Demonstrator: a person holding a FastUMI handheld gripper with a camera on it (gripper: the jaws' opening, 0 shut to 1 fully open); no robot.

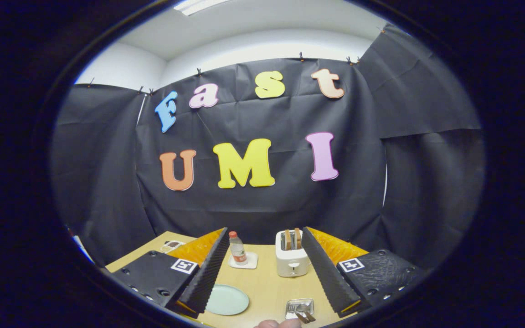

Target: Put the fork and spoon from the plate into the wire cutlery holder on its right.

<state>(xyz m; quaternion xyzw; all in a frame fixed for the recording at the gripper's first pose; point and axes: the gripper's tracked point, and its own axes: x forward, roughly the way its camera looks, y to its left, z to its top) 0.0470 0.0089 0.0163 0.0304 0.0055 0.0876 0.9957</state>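
Bare tabletop [267, 284] between fingers, toaster [292, 259] and bottle [237, 248] standing beyond.

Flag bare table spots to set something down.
Bare wood between plate and wire holder, running up to the toaster. Narrow strip between bottle and toaster. Crowded at the wire holder: a hand sits beside it. Claw open, holding nothing.
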